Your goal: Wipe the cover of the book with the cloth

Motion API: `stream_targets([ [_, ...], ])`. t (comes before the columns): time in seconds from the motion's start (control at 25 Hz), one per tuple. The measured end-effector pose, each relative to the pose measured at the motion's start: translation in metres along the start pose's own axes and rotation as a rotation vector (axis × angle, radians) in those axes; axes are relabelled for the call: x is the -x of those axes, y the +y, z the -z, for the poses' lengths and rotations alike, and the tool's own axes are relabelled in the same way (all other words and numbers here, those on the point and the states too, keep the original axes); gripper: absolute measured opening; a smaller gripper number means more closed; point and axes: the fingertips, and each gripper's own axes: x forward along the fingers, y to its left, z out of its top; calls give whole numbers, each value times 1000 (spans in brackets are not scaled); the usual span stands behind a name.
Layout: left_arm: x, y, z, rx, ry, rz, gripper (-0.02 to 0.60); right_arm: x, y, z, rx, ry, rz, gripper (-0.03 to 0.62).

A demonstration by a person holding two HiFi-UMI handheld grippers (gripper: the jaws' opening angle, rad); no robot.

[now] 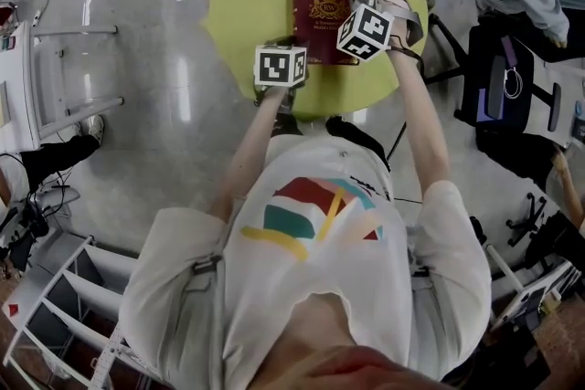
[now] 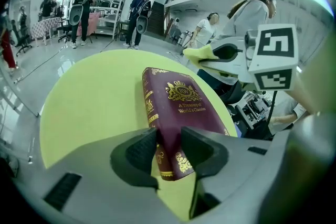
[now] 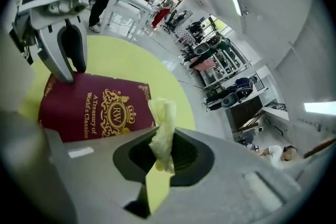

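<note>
Dark ribbed pads (image 2: 139, 152) of the left gripper (image 2: 169, 152) are pressed on the near end of the book (image 2: 181, 105), one on the spine side and one on the cover side. The book's corner stands between them, so this gripper is clamped on the book. The book is maroon with gold ornaments and a gold crest on the cover. It lies flat on the round yellow-green table (image 1: 239, 0), cover up, a little to the right of the table's middle.

The right gripper (image 3: 163, 152) has its jaws closed on a pale yellow cloth (image 3: 164, 128). The cloth is bunched and rises out from between the pads, and a flat piece of it hangs below them. It is held at the far right corner of the book, just beside the edge of the cover. I cannot tell whether it touches the cover.

Each gripper carries a white cube with black square markers; the left cube (image 1: 280, 66) is over the near left corner of the book, the right cube (image 1: 366, 30) over its right edge. The person holding both grippers wears a white shirt (image 1: 320, 224) with a coloured print.

Around the table the floor (image 1: 137, 59) is grey and glossy. Other people stand farther off in the room, near shelves and chairs.
</note>
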Motion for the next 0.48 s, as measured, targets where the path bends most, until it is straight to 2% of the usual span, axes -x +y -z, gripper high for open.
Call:
stream_targets([
  [0.48,-2,-1,-1,6,6,14,150,-48,22,16,80,119,-95,29],
])
